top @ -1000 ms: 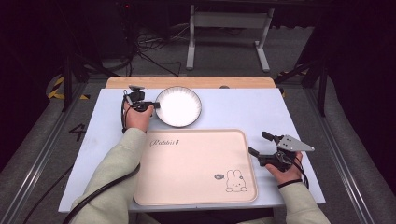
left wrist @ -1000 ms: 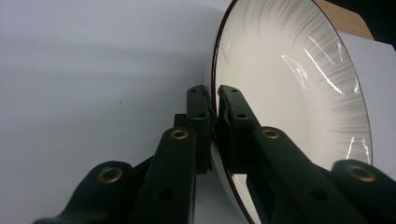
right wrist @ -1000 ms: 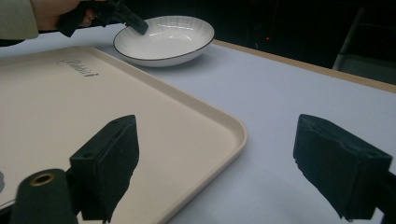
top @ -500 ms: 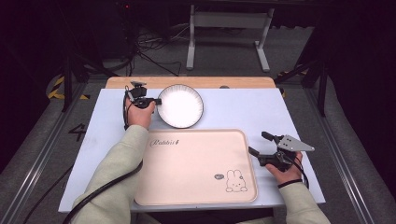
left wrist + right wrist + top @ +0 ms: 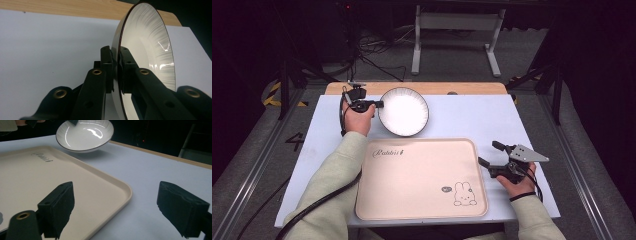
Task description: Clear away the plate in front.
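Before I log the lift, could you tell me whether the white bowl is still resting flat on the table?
No, the right gripper view shows the white bowl hanging tilted above the table, with its shadow beneath, held by the left claw.

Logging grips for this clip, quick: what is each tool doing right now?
Left tool: closed on the rim of the white bowl.
Right tool: open, holding nothing, beside the tray.

Bright overhead light falls on the pale counter (image 5: 462,120) while the surrounding room stays dark. Glare streaks the white bowl (image 5: 85,135), which casts a soft shadow. Close-up fingers (image 5: 107,67) look slightly blurred.
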